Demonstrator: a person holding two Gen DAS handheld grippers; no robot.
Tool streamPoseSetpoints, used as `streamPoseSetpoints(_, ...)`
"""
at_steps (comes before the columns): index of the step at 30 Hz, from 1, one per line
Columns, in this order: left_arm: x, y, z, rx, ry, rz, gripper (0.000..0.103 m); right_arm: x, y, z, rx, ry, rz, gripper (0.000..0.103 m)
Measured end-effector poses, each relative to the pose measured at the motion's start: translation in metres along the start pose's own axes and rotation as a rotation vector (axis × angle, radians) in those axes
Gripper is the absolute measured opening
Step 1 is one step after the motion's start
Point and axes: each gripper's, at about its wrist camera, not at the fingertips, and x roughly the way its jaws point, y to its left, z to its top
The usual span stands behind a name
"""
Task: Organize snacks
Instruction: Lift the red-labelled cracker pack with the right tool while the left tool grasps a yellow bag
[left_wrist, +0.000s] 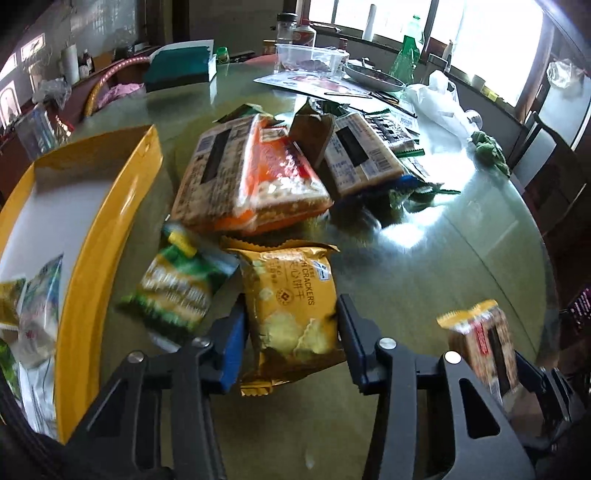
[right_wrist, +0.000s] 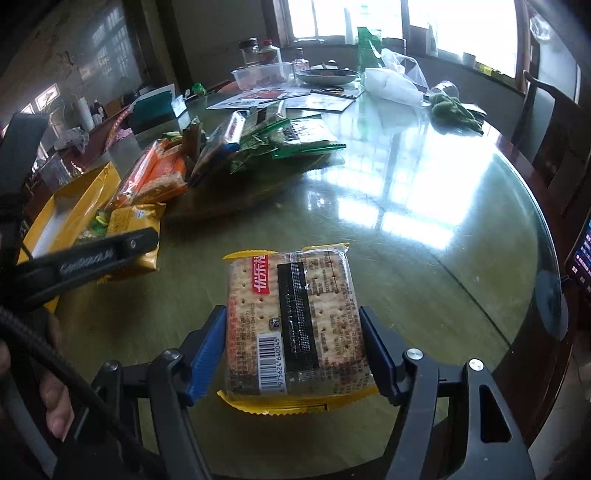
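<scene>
The left tool grips a yellow foil cracker packet beside the yellow cardboard box; the right tool clamps a clear-wrapped soda cracker pack. Both likely go boxward next. The glossy round glass surface reflects bright windows.

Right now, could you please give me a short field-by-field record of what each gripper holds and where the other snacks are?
left gripper: shut on the yellow cracker packet
right gripper: shut on the clear soda cracker pack
yellow tray: to the left, holds several small packets
green packet: on the table, beside the yellow cracker packet
orange cracker pack: in the pile at the table's middle
table: glass-topped, glare from the windows
</scene>
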Motion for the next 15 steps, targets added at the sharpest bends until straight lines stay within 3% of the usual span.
streamPoseSetpoints(6, -0.027, 0.008, -0.02, -0.016, -0.025, -0.117, 0.046, -0.001, 0.004, 0.0, 0.028, -0.003, 0.088, 0.069)
streamPoseSetpoints(15, -0.074, 0.035, -0.02, -0.106, -0.085, -0.249, 0.046, -0.012, 0.027, 0.006, 0.039, -0.038, 0.167, 0.069)
